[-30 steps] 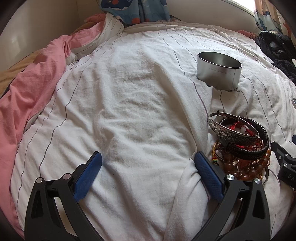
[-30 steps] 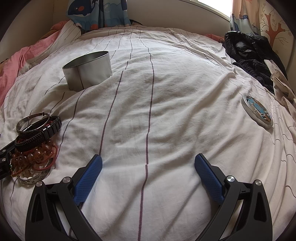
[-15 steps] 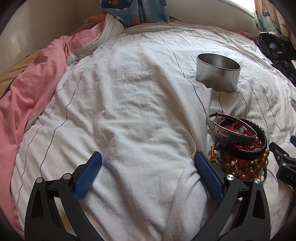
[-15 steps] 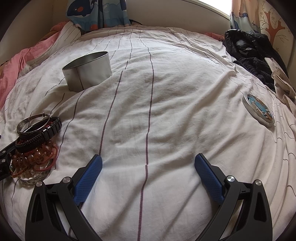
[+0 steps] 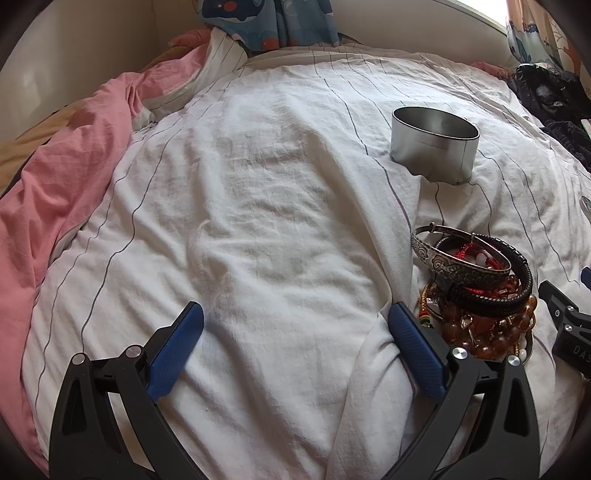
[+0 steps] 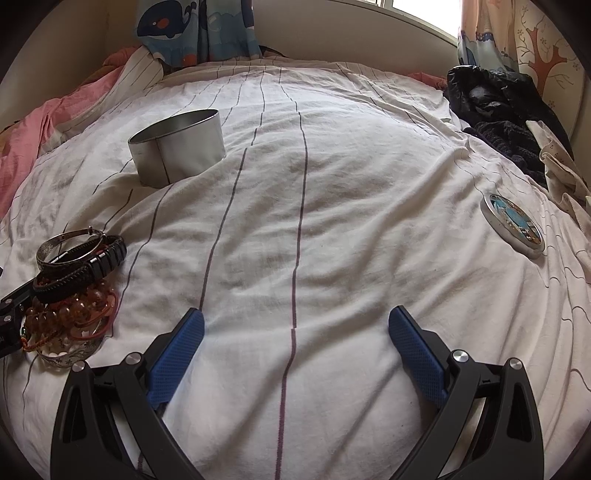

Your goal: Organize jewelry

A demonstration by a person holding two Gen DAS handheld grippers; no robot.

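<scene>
A pile of bracelets (image 5: 476, 291) lies on the white striped bedsheet: a silver bangle, black leather bands, red cord and amber beads. It also shows at the left in the right wrist view (image 6: 74, 288). An open round silver tin (image 5: 434, 144) stands beyond it, and shows in the right wrist view (image 6: 177, 147). Its decorated lid (image 6: 513, 225) lies flat at the right. My left gripper (image 5: 295, 321) is open and empty, its right finger beside the pile. My right gripper (image 6: 295, 325) is open and empty over bare sheet.
A pink blanket (image 5: 62, 177) is bunched at the left. Dark clothes (image 6: 506, 107) lie heaped at the far right. A blue whale-print curtain (image 6: 192, 29) hangs behind the bed by the wall.
Both views have shifted only slightly; the tin and the bracelet pile sit a little lower and nearer in the left wrist view. Both grippers stay open.
</scene>
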